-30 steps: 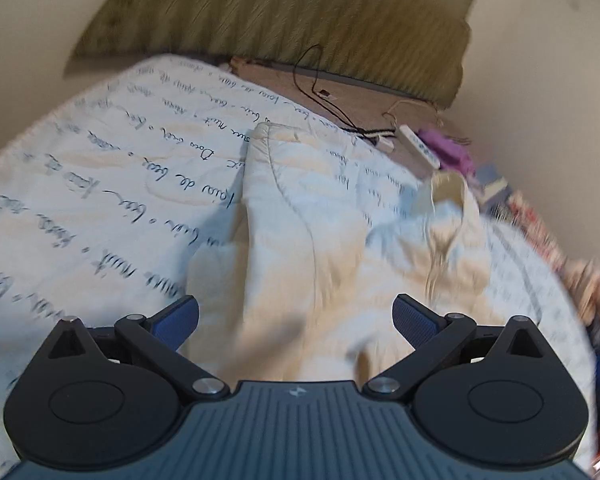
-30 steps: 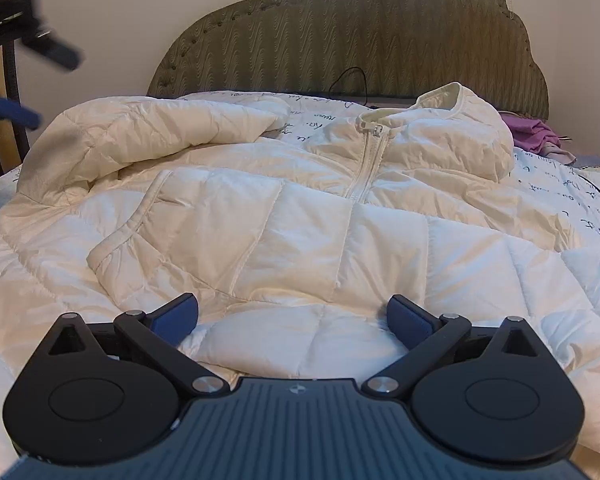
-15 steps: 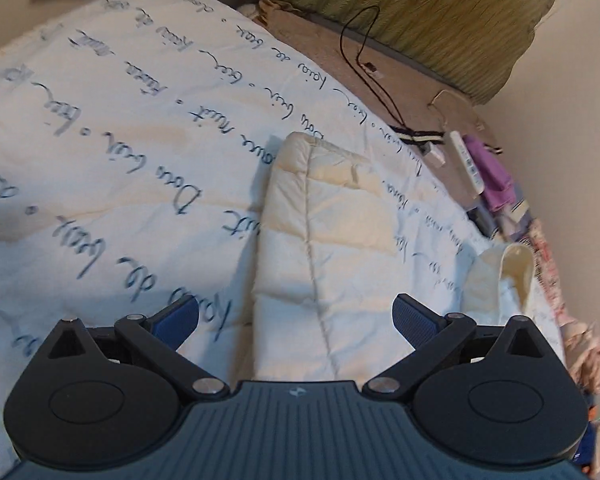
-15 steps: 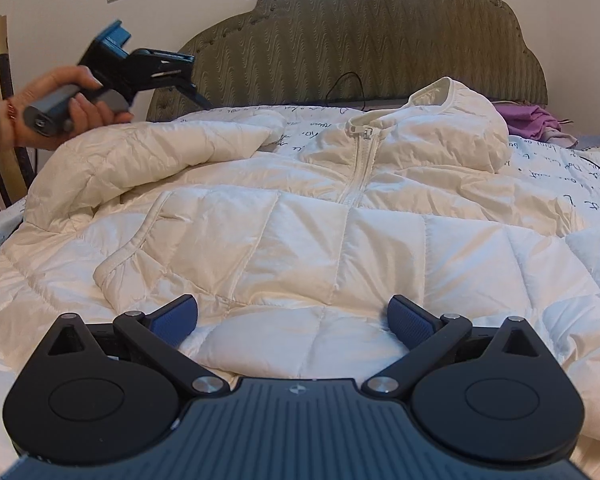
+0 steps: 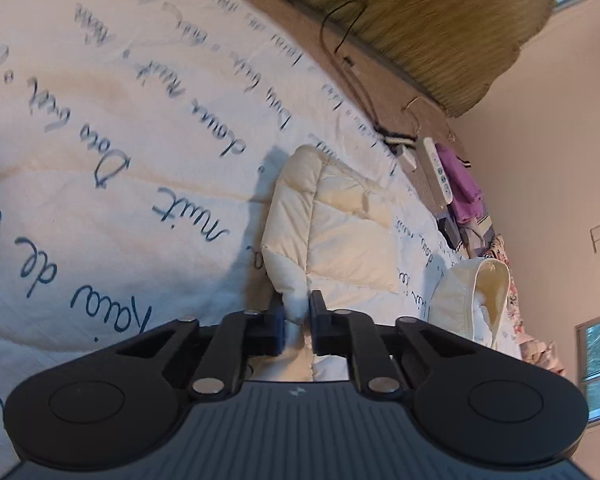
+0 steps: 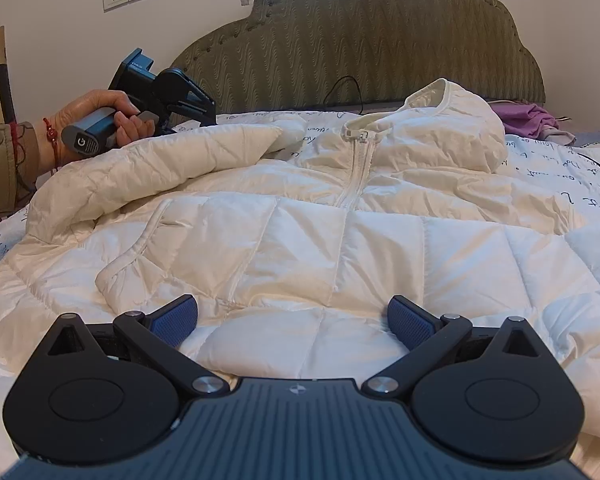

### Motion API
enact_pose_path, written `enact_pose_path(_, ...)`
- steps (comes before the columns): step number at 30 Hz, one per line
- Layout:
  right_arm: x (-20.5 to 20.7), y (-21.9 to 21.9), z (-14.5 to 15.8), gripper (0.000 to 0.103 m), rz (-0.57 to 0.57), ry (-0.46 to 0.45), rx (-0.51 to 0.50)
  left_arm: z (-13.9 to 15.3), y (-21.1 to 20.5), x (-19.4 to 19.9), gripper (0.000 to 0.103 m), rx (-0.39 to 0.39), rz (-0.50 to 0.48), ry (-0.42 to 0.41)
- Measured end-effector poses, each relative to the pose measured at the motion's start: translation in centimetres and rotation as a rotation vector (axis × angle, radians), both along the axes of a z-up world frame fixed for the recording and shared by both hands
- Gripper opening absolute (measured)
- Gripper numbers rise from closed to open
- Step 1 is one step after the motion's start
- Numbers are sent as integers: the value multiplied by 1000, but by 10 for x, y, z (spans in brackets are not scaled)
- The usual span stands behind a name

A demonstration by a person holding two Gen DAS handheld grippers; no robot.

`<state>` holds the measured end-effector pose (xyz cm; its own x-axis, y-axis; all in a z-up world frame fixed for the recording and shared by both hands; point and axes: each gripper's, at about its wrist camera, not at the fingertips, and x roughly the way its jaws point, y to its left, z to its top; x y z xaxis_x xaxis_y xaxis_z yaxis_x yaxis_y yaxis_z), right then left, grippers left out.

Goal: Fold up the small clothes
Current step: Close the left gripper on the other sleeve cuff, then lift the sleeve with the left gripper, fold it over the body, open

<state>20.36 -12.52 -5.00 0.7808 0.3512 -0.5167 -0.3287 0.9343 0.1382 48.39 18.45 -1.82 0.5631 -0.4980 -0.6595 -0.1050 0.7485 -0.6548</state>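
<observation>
My left gripper (image 5: 296, 316), open a second ago, now pinches the sleeve (image 5: 328, 232) of the cream jacket (image 6: 300, 240) spread on the bed (image 5: 100, 140), while my right gripper (image 6: 293, 322) hovers wide open over its hem.

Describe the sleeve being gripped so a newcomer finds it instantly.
On the white bedsheet printed with blue script lies a cream quilted puffer jacket. Its long padded sleeve stretches toward the green headboard; unlike the zipped body, the left gripper pinches it.
</observation>
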Motion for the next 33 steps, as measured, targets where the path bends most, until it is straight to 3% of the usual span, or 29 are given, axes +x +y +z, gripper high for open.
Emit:
enact_pose_path(3, 1, -1, 0, 103, -2, 4, 9, 26, 6, -20, 10, 60, 63, -118)
enact_pose_path(8, 2, -2, 0, 103, -4, 8, 16, 79, 59, -81, 10, 176, 311, -299)
enact_pose_path(12, 2, -1, 0, 103, -5, 9, 15, 108, 114, -138, 10, 260, 505, -372)
enact_pose_path(14, 2, -1, 0, 103, -5, 9, 15, 116, 133, -161, 10, 327, 564, -375)
enact_pose_path(16, 2, -2, 0, 103, -6, 9, 15, 118, 148, -175, 10, 337, 581, -351)
enact_pose_path(20, 2, -1, 0, 103, -12, 7, 7, 101, 162, -180, 14, 76, 448, -254)
enact_pose_path(21, 2, -1, 0, 103, -13, 6, 8, 96, 159, -177, 27, 43, 421, -233)
enact_pose_path(22, 2, -1, 0, 103, -14, 7, 9, 88, 153, -173, 53, 18, 396, -217)
enact_pose_path(24, 1, -2, 0, 103, -15, 7, 11, 69, 132, -163, 90, -8, 392, -186)
enact_pose_path(33, 1, -3, 0, 103, -15, 6, 18, -10, 99, -125, 92, -252, 387, -83)
